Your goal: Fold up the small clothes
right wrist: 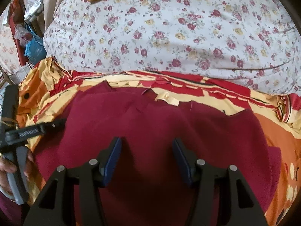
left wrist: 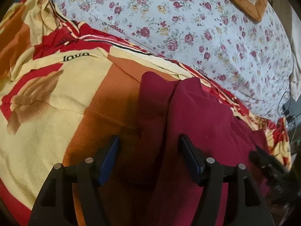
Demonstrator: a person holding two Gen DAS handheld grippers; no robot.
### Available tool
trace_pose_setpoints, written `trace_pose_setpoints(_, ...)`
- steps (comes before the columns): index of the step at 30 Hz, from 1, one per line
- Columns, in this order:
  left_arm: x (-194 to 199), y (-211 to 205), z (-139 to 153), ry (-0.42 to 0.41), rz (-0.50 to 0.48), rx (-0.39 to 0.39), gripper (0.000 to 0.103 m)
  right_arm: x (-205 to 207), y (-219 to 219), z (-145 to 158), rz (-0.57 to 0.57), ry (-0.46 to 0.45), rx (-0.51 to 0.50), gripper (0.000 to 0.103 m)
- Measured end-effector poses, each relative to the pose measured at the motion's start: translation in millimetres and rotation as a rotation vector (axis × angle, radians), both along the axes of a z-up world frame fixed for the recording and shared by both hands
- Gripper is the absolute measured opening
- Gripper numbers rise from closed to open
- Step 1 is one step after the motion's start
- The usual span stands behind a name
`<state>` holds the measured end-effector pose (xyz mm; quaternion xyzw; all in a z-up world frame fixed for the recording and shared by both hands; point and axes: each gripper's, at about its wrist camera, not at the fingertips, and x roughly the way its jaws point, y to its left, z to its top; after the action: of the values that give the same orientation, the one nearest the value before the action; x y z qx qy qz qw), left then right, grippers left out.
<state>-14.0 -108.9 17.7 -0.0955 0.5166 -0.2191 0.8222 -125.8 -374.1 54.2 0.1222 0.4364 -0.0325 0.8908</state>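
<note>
With both the left gripper [left wrist: 148, 160] and right gripper [right wrist: 146, 160] held open and empty over the maroon garment [right wrist: 150, 122], an edge is judged due for pinching next.

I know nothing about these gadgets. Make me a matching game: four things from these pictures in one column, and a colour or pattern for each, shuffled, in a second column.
Things:
1. Garment under the fingers
2. Quilt behind it
3. Blanket under the garment
4. Finger pads

Descriptions:
A. White with small roses
B. Blue
C. Plain maroon
D. Cream, red and orange patches

Pairs: 1-C, 2-A, 3-D, 4-B
</note>
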Motion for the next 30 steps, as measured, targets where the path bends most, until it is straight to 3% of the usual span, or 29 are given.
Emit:
trace_pose_setpoints(3,3.7,3.7,-1.6,0.032,0.011,-0.044,0.057,-1.0,0.4,-2.6,0.003,-0.008,-0.001,0.060)
trace_pose_setpoints(8,0.4,-1.0,-0.1,0.014,-0.009,-0.016,0.055,-2.0,-2.8,-1.9,0.001,-0.009,0.024,0.060)
trace_pose_setpoints(10,0.8,-1.1,-0.1,0.025,-0.026,-0.030,0.043,-3.1,-2.5,0.2,0.002,-0.013,0.023,0.060)
trace_pose_setpoints(13,0.6,0.9,-0.1,0.039,-0.030,-0.054,0.039,-4.1,-2.2,2.0,0.002,-0.018,0.022,0.060)
trace_pose_setpoints(17,-0.4,1.2,-0.8,0.038,-0.022,-0.059,0.039,-5.6,-2.6,9.8,-0.014,-0.034,0.024,0.059)
trace_pose_setpoints(22,0.0,2.1,-2.1,0.046,-0.006,-0.071,0.041,-2.7,6.7,21.3,0.017,-0.052,0.028,0.051)
trace_pose_setpoints(30,-1.4,2.9,-1.7,0.047,0.009,-0.076,0.042,7.2,22.5,2.4,0.045,0.019,-0.009,0.050)
